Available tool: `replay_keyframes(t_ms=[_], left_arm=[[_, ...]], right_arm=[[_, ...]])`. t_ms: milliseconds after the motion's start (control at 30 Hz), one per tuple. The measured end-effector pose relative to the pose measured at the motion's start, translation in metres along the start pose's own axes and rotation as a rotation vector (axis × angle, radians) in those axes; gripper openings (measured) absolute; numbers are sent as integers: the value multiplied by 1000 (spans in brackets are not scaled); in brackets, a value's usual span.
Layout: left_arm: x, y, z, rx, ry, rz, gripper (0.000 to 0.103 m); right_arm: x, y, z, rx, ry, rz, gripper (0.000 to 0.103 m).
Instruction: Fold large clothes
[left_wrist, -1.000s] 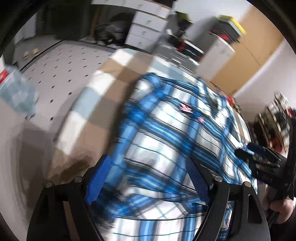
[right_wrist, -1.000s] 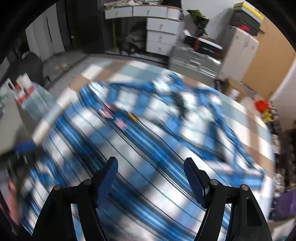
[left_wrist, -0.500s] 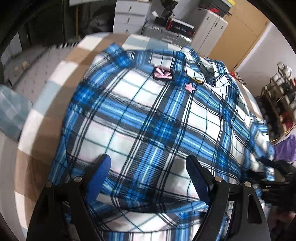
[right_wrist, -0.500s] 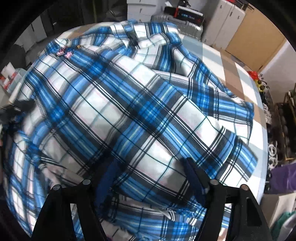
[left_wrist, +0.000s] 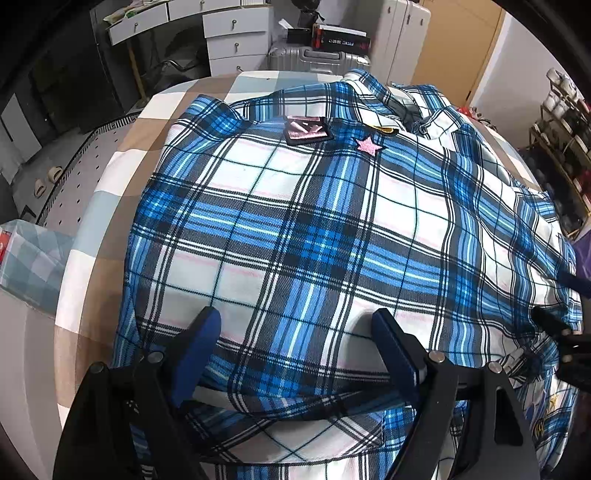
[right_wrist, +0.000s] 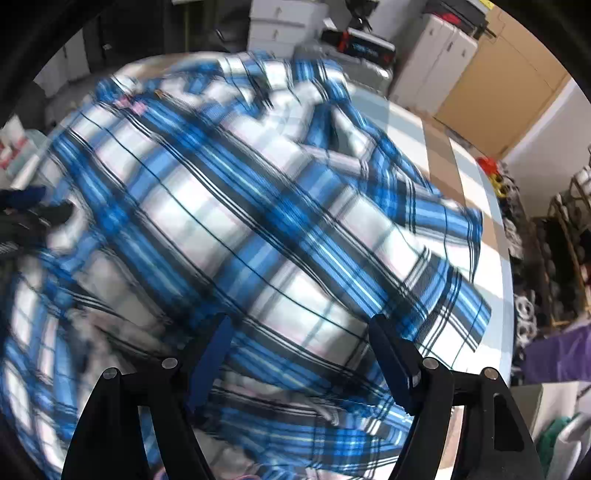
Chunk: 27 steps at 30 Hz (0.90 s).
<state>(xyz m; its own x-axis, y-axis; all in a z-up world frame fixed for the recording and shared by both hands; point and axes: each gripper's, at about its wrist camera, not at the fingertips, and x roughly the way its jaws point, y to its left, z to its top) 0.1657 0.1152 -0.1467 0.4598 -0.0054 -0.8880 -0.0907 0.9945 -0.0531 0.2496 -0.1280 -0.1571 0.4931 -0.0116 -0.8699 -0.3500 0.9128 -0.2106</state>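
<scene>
A blue, white and black plaid shirt (left_wrist: 314, 229) lies spread on a checked table (left_wrist: 122, 162), with a pink patch and a pink star near its collar. My left gripper (left_wrist: 295, 332) is open just above the shirt's near hem, which lies folded between the fingers. My right gripper (right_wrist: 299, 336) is open over the shirt (right_wrist: 258, 221) near its right sleeve; that view is blurred by motion. Each gripper shows at the edge of the other's view.
The table has a beige, white and pale blue checked cloth (right_wrist: 458, 155). White drawers (left_wrist: 236, 37), a silver suitcase (left_wrist: 317, 59) and cabinets stand behind it. A checked bag (left_wrist: 29, 266) sits at the left. Shelves with clutter (right_wrist: 561, 251) are at the right.
Both grippers have dropped lower and closer to the shirt's near edge. The left view has settled and sharpened; the right view has become blurred again. Both stay open.
</scene>
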Motion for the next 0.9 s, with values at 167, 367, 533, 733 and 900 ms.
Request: replay_keyframes(t_ms=[167,367,533,733,900], left_arm=[[-2,2,-5,13,8,1,80],[4,-7,-6,77,7,31,80],[-3,-2,-13,98,8,17,80],[-3,0,-14,112,28,4,80],[-3,-1,-14,123,45,9,80]], right_arm=[[16,5,-12,-28,71,-41,78],[12,10,-23,15,48,-62,78],[-1,9,-12,20,63,-41,79],[9,-4,-19,99,95,-13,79],[1,-1,-21,75,92,20,79]])
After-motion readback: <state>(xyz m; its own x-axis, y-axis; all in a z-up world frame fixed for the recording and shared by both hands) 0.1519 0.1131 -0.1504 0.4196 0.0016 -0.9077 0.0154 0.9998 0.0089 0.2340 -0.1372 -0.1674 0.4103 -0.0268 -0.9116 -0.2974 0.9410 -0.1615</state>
